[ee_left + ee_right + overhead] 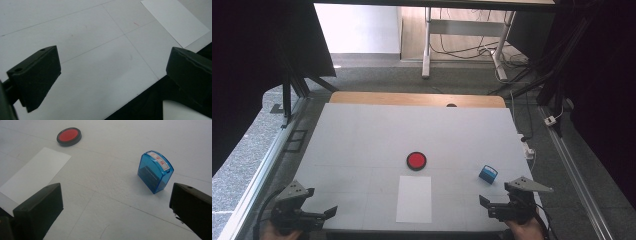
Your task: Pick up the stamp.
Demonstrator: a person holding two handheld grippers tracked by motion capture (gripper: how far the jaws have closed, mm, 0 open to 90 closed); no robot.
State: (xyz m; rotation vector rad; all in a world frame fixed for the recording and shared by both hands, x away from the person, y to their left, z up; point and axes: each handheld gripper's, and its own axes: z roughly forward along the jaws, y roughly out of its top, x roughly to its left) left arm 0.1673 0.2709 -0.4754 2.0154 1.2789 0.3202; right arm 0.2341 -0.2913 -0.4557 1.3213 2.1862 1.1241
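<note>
White table (362, 135) carries blue stamp (155, 171), red ink pad (416, 160), paper sheet (414, 198). Both grippers, left (319, 215) and right (489, 206), gape empty at near edge. Work seemingly unstarted; next, right closes on stamp.

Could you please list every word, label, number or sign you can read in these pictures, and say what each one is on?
Only one text is in view, and none of it can be read for certain.
Blue stamp: a white label with red characters runs along its curved top; they are too small and blurred to read.
Red ink pad, white sheet of paper and table: no writing visible.
</note>
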